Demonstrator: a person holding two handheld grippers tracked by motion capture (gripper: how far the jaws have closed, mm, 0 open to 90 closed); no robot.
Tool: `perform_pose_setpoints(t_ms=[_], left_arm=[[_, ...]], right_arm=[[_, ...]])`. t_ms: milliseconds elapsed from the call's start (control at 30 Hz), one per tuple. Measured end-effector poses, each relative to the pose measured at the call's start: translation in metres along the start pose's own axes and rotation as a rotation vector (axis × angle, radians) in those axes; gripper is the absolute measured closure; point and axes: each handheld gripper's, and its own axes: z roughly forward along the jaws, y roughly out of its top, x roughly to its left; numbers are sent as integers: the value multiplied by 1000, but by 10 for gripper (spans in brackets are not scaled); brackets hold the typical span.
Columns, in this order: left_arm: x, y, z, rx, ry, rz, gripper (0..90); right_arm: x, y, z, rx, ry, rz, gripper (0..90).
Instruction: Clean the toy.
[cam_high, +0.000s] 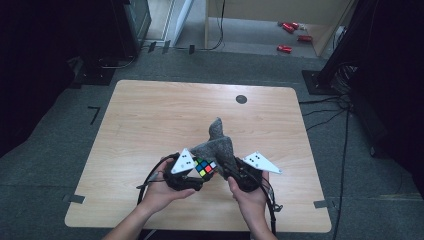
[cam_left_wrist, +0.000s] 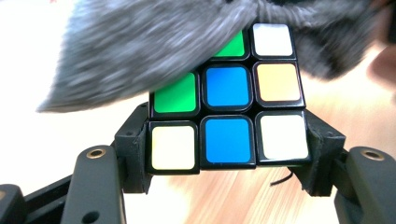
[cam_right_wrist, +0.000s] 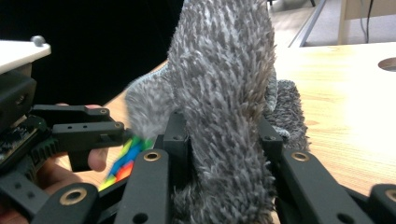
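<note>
High view showed my two hands low on the table (cam_high: 150, 115), at about six o'clock, with my left gripper (cam_high: 192, 172) and right gripper (cam_high: 235, 175) facing each other across a colour cube (cam_high: 205, 167) and a grey fuzzy cloth (cam_high: 217, 142).

My left jaws were closed hard on the cube (cam_left_wrist: 227, 112), one pad on each side face, and it sat square between them just above the wood. My right jaws were clamped on a thick fold of the cloth (cam_right_wrist: 224, 116), which stood up between them and draped toward twelve o'clock. One flap already lay over the cube's far corner, at roughly eleven o'clock in the left gripper view, where it looked smeared by motion.

I judged the work to be wiping the cube with the cloth. The risks, as I saw them:

- The cloth could snag a cube edge and twist a layer, because only the cube's bottom row was pinched.
- A hard drag could pull the cube out of my left pads, since its faces are smooth plastic.
- My right grip held only a fold, so the pile could slide free mid-stroke.
- My two grippers sat close together, and a careless sweep might knock one against the other.
</note>
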Motion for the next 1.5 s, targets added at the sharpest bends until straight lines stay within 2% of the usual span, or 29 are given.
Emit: perform_pose_setpoints(t_ms=[33,133,267,333,467,567,667,733,833,933,1000,1033,1067,1133,1167,1200,1233,1267,1300,1333,1400,1467,1500], left_arm=[[3,0,-4,-39,-22,-3,355],[5,-2,-9,-76,-11,49,354],[7,-8,-8,-153,-28,66,354],[6,-11,-6,-159,-41,85,354],[1,-12,-3,-153,-36,129,353],[-2,-11,-5,-156,-7,160,353],[1,-9,-9,-186,-13,122,354],[4,-10,-9,-191,-16,98,353],[2,-12,-3,-140,-3,121,354],[-3,-13,-1,-130,0,137,353],[0,-11,-4,-142,0,120,353],[3,-10,-6,-156,2,101,353],[8,-10,-10,-178,0,65,354],[16,-10,-16,-209,-6,13,354],[20,-10,-19,-228,-20,-21,354],[23,-9,-22,-246,-42,-51,353],[25,-9,-24,-264,-59,-74,354],[26,-8,-25,-278,-71,-90,354],[27,-7,-26,-280,-88,-105,354],[27,-6,-26,-279,-93,-111,354],[28,-6,-27,-281,-99,-129,353],[32,-5,-30,-288,-119,-174,353],[34,-5,-31,-293,-128,-197,353]], right_arm=[[-1,-1,0,-4,-8,-2,672],[-6,-3,-1,-8,10,33,673],[-7,0,-2,-18,22,57,674],[-4,3,-5,-31,45,63,674],[11,8,-9,-55,65,22,674],[11,8,-8,-53,68,15,674],[1,5,-6,-34,31,31,674],[-5,4,-6,-29,36,53,674],[-2,6,-7,-36,78,68,674],[11,8,-7,-42,92,18,675],[10,9,-8,-43,98,28,675],[7,9,-7,-39,92,29,675],[4,8,-7,-27,73,20,675],[-6,4,-4,-16,25,-21,674],[-11,1,-2,-4,-17,-70,674],[-17,-3,1,13,-27,-85,674],[-21,-7,3,22,0,-75,674],[-22,-11,6,33,29,-95,674],[-19,-13,8,39,51,-143,674],[-11,-16,10,40,77,-211,673],[1,-18,13,26,104,-312,669],[11,-24,16,18,96,-420,669],[14,-27,18,30,103,-453,670]])
